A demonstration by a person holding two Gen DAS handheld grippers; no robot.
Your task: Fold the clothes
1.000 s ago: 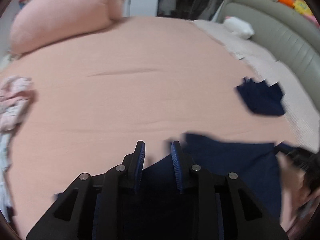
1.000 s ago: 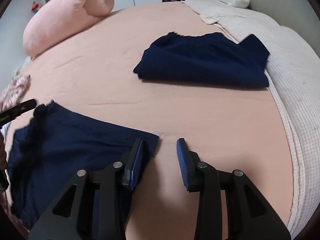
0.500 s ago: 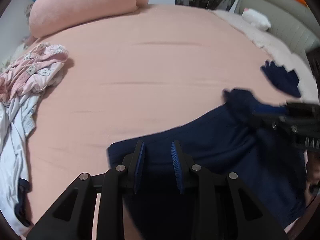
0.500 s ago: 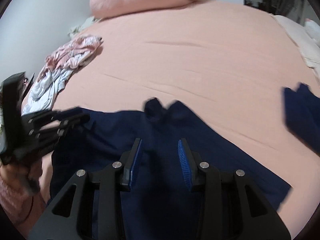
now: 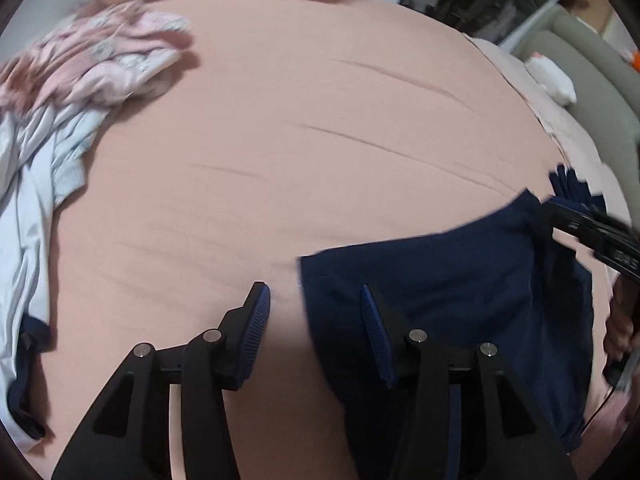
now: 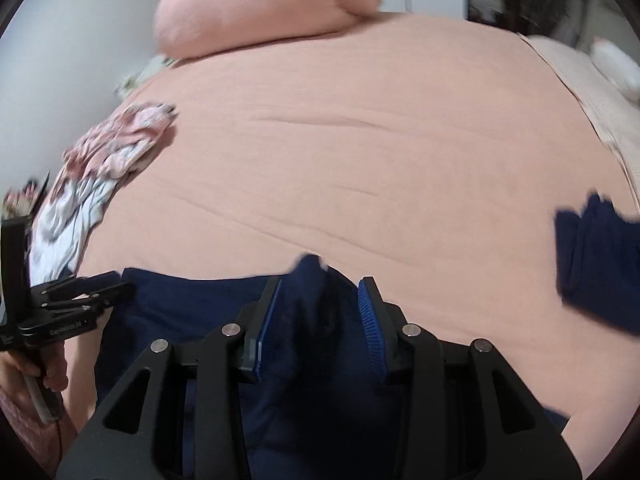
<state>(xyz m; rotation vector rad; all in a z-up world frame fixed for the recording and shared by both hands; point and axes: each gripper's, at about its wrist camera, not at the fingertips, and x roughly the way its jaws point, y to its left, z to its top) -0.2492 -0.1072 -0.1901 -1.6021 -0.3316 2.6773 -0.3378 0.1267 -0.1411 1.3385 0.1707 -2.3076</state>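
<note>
A navy garment (image 5: 440, 280) lies spread on the pink bed sheet (image 5: 320, 140). My left gripper (image 5: 314, 312) hangs over its left edge, jaws opening; the edge runs between the fingers and the pads do not press it. In the right wrist view the same navy garment (image 6: 200, 300) has a raised bunch of cloth standing between the fingers of my right gripper (image 6: 320, 300). These jaws are opening too, and the pads look clear of the cloth. Each gripper also shows in the other's view: right gripper (image 5: 580, 224), left gripper (image 6: 80, 292).
A second navy garment (image 6: 596, 256) lies folded towards the right side of the bed. A heap of pink patterned and pale blue clothes (image 5: 80, 80) sits at the left. A pink bolster pillow (image 6: 260, 8) lies at the far end, and a grey headboard (image 5: 592, 68) stands at the right.
Both views have swung and rolled. Both pairs of jaws stand wider than before. The left gripper now sits at the garment's left edge, and a bunch of cloth stands between the right fingers.
</note>
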